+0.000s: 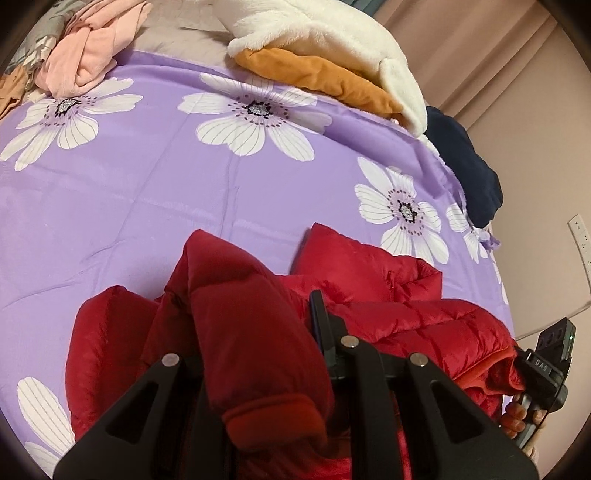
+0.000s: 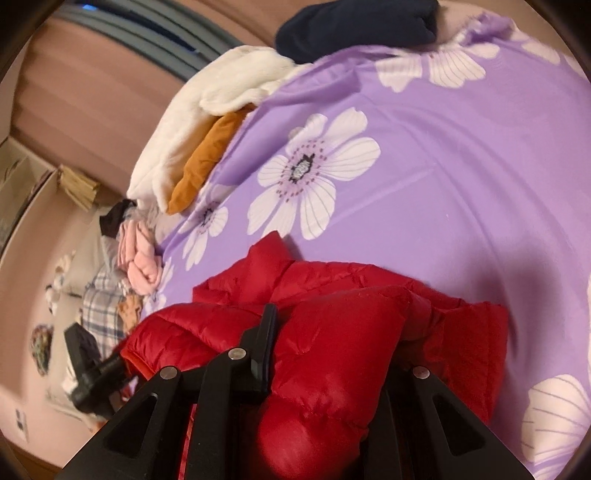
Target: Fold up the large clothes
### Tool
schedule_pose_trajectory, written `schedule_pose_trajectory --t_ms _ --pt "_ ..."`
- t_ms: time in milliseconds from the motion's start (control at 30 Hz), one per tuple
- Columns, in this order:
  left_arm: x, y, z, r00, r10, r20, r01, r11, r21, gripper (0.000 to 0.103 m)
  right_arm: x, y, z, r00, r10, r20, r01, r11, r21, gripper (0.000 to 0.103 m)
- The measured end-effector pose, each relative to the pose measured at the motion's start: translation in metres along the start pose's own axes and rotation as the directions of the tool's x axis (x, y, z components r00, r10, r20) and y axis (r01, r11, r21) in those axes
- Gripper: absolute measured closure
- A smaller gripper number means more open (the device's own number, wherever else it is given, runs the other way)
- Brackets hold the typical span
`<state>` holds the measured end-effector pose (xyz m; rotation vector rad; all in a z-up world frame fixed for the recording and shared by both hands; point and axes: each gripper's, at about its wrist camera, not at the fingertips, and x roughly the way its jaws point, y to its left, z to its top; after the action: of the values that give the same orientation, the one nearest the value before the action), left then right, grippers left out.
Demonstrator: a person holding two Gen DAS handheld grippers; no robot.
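Note:
A red puffer jacket [image 1: 388, 295] lies bunched on the purple flowered bedsheet [image 1: 147, 192] at the near edge. My left gripper [image 1: 258, 332] is shut on a red sleeve with a ribbed cuff [image 1: 273, 413], which drapes between its fingers. My right gripper [image 2: 332, 350] is shut on another thick fold of the jacket [image 2: 332, 369]; its right finger is hidden by fabric. The right gripper's body and the hand holding it show at the left wrist view's right edge [image 1: 546, 369]. The left gripper shows at the right wrist view's left edge [image 2: 92, 369].
Folded white fleece [image 1: 332, 33], an orange garment [image 1: 321, 77] and a navy garment [image 1: 465, 162] lie along the bed's far edge. A crumpled pink garment [image 1: 88, 48] and a plaid one [image 2: 103, 306] lie at the other end. Curtains and wall surround the bed.

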<state>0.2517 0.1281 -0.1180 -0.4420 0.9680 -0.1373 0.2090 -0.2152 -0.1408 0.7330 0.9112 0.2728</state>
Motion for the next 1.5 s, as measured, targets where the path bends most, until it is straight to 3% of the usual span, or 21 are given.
schedule_pose_trajectory --t_ms 667,933,1033,1100,1133,1167,1233,1333,1400,1500 --pt "0.014 0.010 0.001 1.000 -0.001 -0.010 0.000 0.999 -0.036 0.085 0.013 -0.016 0.008 0.999 0.049 -0.022 -0.046 0.992 0.116 0.085" --pt "0.002 0.017 0.004 0.999 -0.045 0.026 0.048 0.991 -0.124 0.080 0.011 -0.018 0.008 0.998 0.068 -0.009 -0.066 0.987 0.145 0.084" --pt "-0.007 0.015 0.006 0.997 -0.059 0.045 0.064 0.989 -0.132 0.075 0.010 -0.020 0.010 0.997 0.083 -0.008 -0.081 0.983 0.162 0.083" --pt "-0.016 0.018 0.009 0.992 -0.103 0.067 0.112 0.981 -0.159 0.068 0.008 -0.022 0.011 0.996 0.091 -0.006 -0.089 0.981 0.173 0.082" --pt "-0.020 0.018 0.010 0.991 -0.113 0.076 0.124 0.978 -0.165 0.059 0.007 -0.022 0.011 0.996 0.093 -0.004 -0.090 0.980 0.174 0.082" --pt "-0.024 0.018 0.012 0.992 -0.093 0.089 0.107 0.980 -0.167 0.041 0.006 -0.022 0.012 0.996 0.094 -0.002 -0.092 0.980 0.177 0.080" --pt "-0.035 0.019 0.015 0.989 -0.033 0.142 0.056 0.986 -0.157 0.029 0.004 -0.023 0.012 0.995 0.096 0.005 -0.095 0.978 0.185 0.076" --pt "-0.043 0.028 0.017 0.987 -0.031 0.157 0.060 0.981 -0.183 0.029 -0.002 -0.023 0.014 0.995 0.098 0.027 -0.102 0.976 0.194 0.064" --pt "-0.048 0.034 0.017 0.987 -0.007 0.163 0.038 0.981 -0.190 0.029 -0.005 -0.022 0.016 0.995 0.093 0.039 -0.099 0.976 0.195 0.050" --pt "-0.058 0.040 0.015 0.983 0.012 0.182 0.025 0.979 -0.200 0.029 -0.011 -0.018 0.020 0.995 0.078 0.058 -0.088 0.977 0.192 0.041"
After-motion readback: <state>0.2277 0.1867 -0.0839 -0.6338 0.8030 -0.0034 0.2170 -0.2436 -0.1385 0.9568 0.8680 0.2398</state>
